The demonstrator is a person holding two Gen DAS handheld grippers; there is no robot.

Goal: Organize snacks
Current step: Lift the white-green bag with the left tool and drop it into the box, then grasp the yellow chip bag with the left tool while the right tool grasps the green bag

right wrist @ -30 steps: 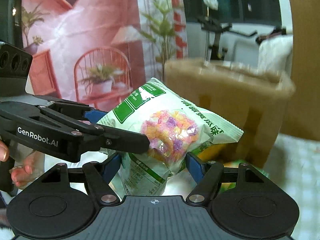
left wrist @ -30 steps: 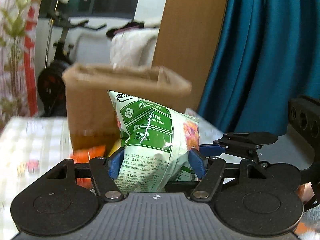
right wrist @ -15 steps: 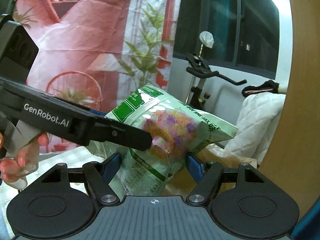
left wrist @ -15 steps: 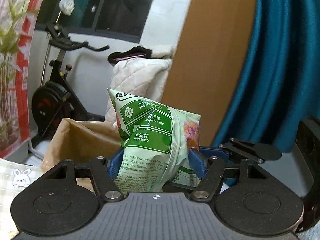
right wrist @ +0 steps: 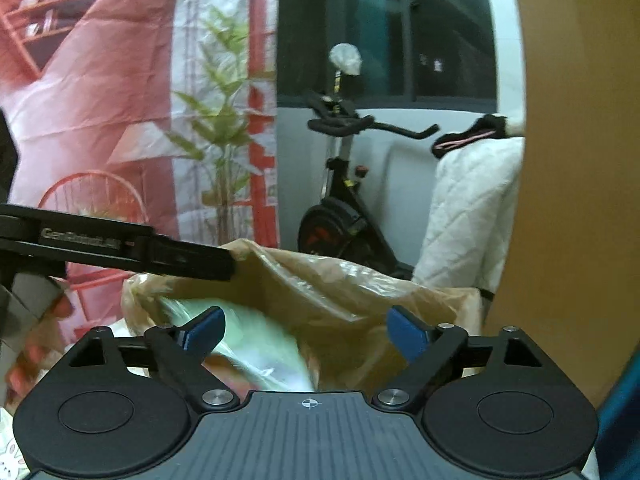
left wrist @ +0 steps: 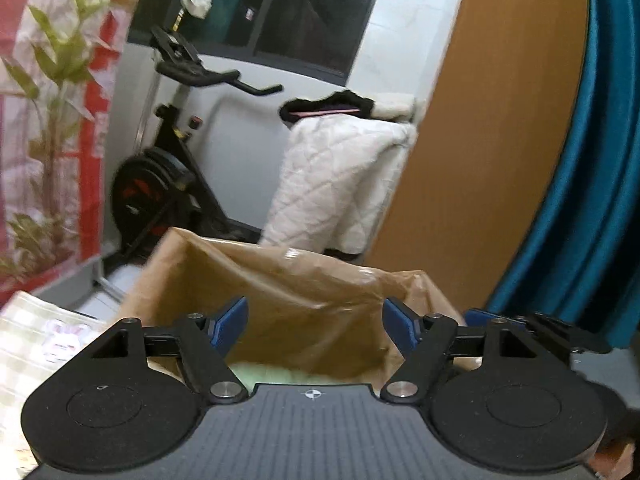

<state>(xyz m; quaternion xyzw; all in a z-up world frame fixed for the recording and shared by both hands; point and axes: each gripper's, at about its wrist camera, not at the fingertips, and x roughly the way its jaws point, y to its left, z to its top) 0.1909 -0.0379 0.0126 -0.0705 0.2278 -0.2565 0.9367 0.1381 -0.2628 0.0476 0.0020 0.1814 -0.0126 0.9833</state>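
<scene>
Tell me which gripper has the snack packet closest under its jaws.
The right gripper: the pale green packet shows large in the paper bag below its open jaws; the left gripper sees only a sliver.

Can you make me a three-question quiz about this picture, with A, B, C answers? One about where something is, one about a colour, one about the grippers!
1. Where is the green snack packet?
A. on the exercise bike
B. inside the brown paper bag
C. on the curtain

2. What colour is the curtain?
A. yellow
B. white
C. teal blue

3. How are the left gripper and right gripper?
A. both open and empty
B. both squeezing the packet
C. one open, one shut

Answers:
1 B, the blurred packet lies within the bag's mouth.
2 C, its folds are teal blue.
3 A, each gripper's blue pads stand wide apart with nothing between.
</scene>
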